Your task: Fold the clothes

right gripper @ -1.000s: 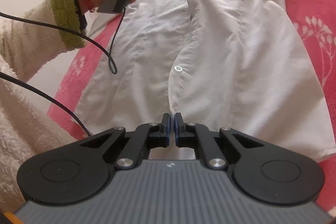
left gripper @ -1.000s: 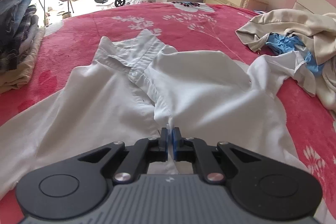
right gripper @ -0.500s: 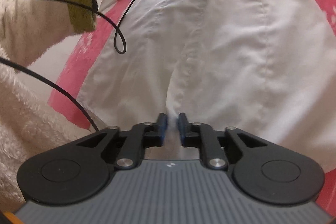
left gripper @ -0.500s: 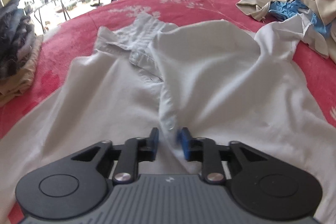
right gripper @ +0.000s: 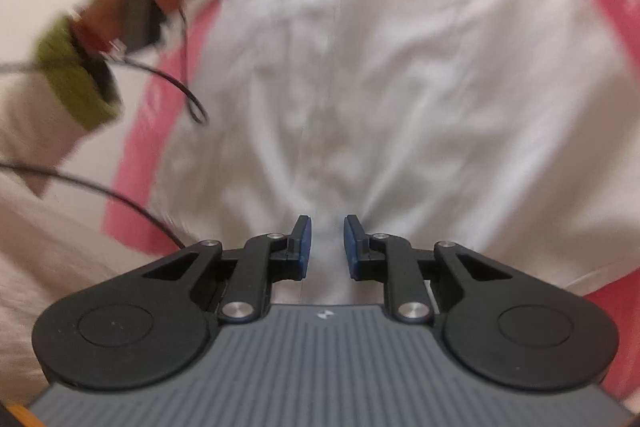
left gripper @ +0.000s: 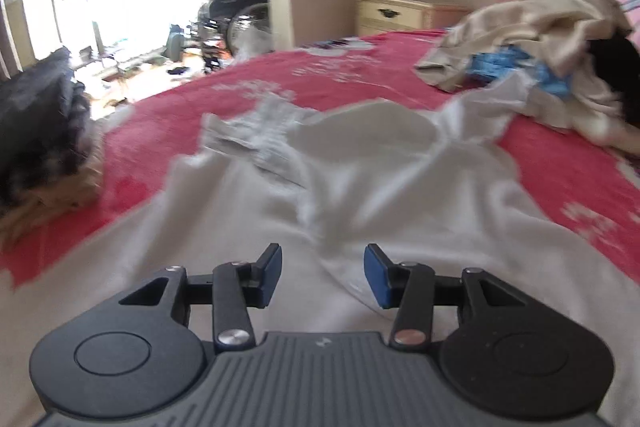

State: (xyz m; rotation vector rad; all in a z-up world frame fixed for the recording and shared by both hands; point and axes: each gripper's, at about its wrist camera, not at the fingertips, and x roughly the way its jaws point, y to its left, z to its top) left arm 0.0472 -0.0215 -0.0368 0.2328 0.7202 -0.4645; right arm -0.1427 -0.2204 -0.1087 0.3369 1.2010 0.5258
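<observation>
White cotton shirt (left gripper: 400,195), one item, lies front-up and spread across your red bedspread (left gripper: 580,163), collar toward the far side, button placket running up the middle, cloth rumpled and not yet folded. Left gripper (left gripper: 322,275): jaws have just been opening and stand well spread above the placket, with a ridge of cloth rising between them but neither pad pressing on it. Right gripper (right gripper: 327,247): jaws parted a little over the lower hem (right gripper: 320,187), nothing pinched, though the blur leaves some doubt as to whether cloth brushes the pads. Left hand (right gripper: 136,3), green-cuffed sleeve, grips its handle at the shirt's far edge, cable (right gripper: 188,95) trailing over the fabric. Unfolded heap (left gripper: 540,39), beige, blue and white, sits near the shirt's right sleeve; folded stack (left gripper: 44,147) waits at the left. Risks, as judged: with both grips released the placket may gape or slump, skewing your fold line; the dangling cable could drag the smoothed cloth; the sleeve near the heap may snag it when you fold inward.
</observation>
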